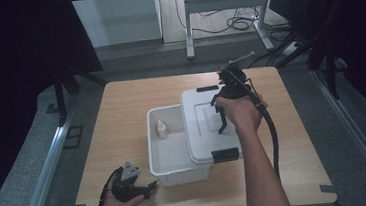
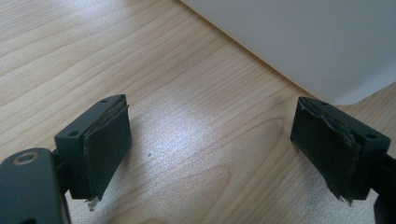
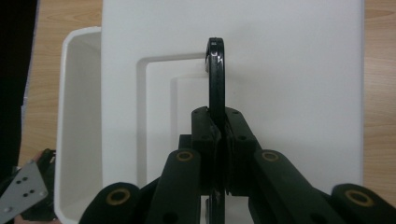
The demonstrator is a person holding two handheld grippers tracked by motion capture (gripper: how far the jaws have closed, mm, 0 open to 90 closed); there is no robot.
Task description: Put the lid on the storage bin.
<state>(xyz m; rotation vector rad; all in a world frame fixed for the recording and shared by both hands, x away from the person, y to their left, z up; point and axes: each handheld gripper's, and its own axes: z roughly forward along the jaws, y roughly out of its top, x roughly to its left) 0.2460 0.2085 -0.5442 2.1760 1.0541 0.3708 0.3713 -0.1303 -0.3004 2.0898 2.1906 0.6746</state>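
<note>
Black and spread wide apart, the left gripper (image 1: 150, 187) rests on the wooden table (image 1: 121, 108) at about seven o'clock, just beside the white plastic bin (image 1: 177, 170) at the table's middle. A small white bottle (image 1: 161, 129) stands in the bin's uncovered left part. Farther off, at one o'clock, the right gripper (image 3: 219, 126) is clamped on the black handle (image 3: 215, 74) of the white lid (image 1: 203, 124), which covers the bin's right part; black latches sit on the lid's near and far edges.
</note>
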